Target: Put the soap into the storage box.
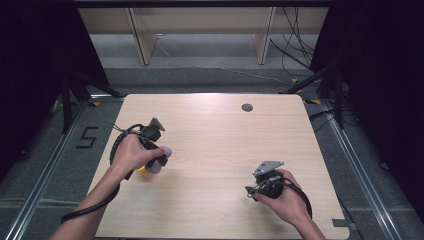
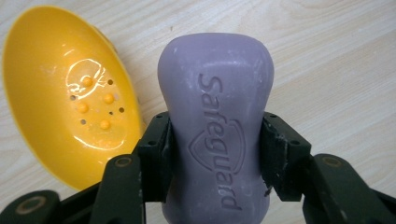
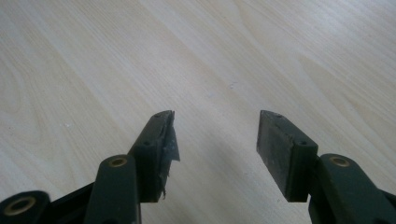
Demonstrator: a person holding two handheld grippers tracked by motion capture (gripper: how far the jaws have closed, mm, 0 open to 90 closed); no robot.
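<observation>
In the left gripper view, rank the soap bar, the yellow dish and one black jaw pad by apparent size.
1. Purple soap bar, though it sits nearest the camera.
2. Yellow dish, close behind; partly hidden, so unsure.
3. Jaw pad, clearly smallest.

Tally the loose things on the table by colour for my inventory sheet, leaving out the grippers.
Purple: 1, the soap, held between the jaws of the left gripper
Yellow: 1, the dish, lying beside the soap on the table
Total: 2
</observation>
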